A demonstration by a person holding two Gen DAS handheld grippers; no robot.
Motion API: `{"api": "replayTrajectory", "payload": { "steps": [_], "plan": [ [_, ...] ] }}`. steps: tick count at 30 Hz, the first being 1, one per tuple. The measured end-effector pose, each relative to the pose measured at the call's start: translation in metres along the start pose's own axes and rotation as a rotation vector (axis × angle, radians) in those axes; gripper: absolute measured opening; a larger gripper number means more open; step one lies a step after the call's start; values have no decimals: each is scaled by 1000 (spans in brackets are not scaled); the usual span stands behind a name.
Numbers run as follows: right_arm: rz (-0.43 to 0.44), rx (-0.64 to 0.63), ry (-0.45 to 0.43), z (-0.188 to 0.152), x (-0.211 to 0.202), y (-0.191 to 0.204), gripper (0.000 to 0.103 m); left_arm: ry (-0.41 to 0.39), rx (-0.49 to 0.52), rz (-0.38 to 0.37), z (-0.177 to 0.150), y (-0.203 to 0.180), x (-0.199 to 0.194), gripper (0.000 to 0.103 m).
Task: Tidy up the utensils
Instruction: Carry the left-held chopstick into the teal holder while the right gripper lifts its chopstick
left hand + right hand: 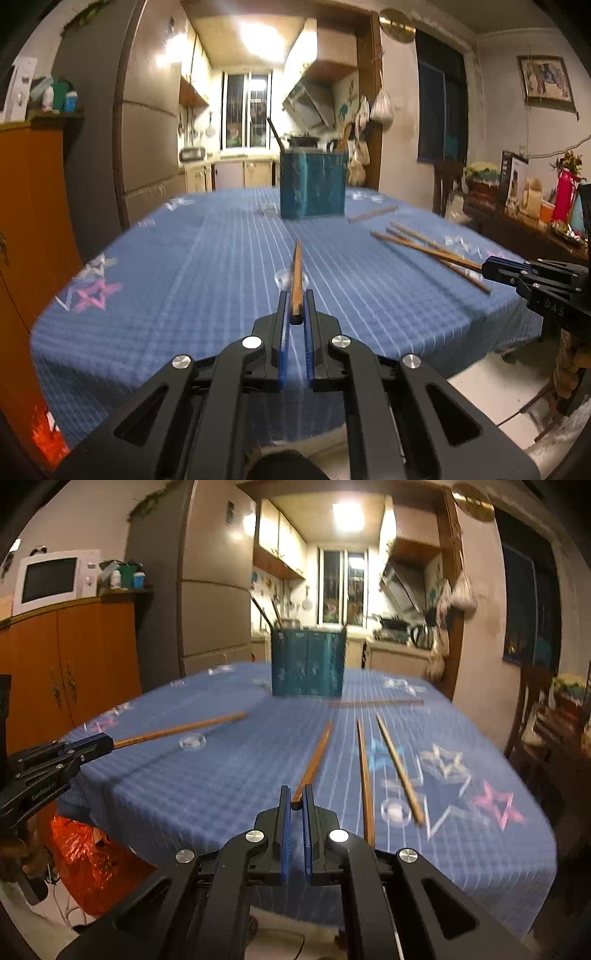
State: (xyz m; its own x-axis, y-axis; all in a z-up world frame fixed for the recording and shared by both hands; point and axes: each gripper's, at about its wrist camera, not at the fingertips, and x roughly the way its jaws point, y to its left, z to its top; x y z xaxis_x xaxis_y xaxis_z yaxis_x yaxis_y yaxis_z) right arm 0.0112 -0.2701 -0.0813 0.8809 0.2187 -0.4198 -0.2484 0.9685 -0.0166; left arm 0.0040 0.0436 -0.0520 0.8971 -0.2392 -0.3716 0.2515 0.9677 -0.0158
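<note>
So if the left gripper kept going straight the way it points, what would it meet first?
Probably the teal utensil holder. The left gripper, shut on a chopstick, aims almost at it across bare tablecloth. Depth is unclear; it may reach the cloth first.

Table covered by a blue checked cloth (221, 782) printed with stars, teal utensil box (308, 662) stood at the far middle, loose wooden chopsticks (400, 771) scattered near right, one chopstick (376, 702) laid just before the box

The right gripper (484, 268) body carries raised letters, seemingly "DAS"; the left gripper's (107, 741) lettering is illegible.
</note>
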Motion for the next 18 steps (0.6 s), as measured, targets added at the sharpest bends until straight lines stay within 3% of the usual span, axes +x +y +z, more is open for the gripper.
{"api": "replayTrajectory", "payload": {
  "steps": [9,14,18],
  "plan": [
    [56,-15,-164,82,-27,-9,7,-184,49,-5,75,4,-18,6],
    [80,-32,-209,122,-27,-15,7,-160,20,-48,117,12,-5,6],
    [124,2,-189,148,-17,-27,7,-109,-4,-88,142,16,10,6]
  ]
}}
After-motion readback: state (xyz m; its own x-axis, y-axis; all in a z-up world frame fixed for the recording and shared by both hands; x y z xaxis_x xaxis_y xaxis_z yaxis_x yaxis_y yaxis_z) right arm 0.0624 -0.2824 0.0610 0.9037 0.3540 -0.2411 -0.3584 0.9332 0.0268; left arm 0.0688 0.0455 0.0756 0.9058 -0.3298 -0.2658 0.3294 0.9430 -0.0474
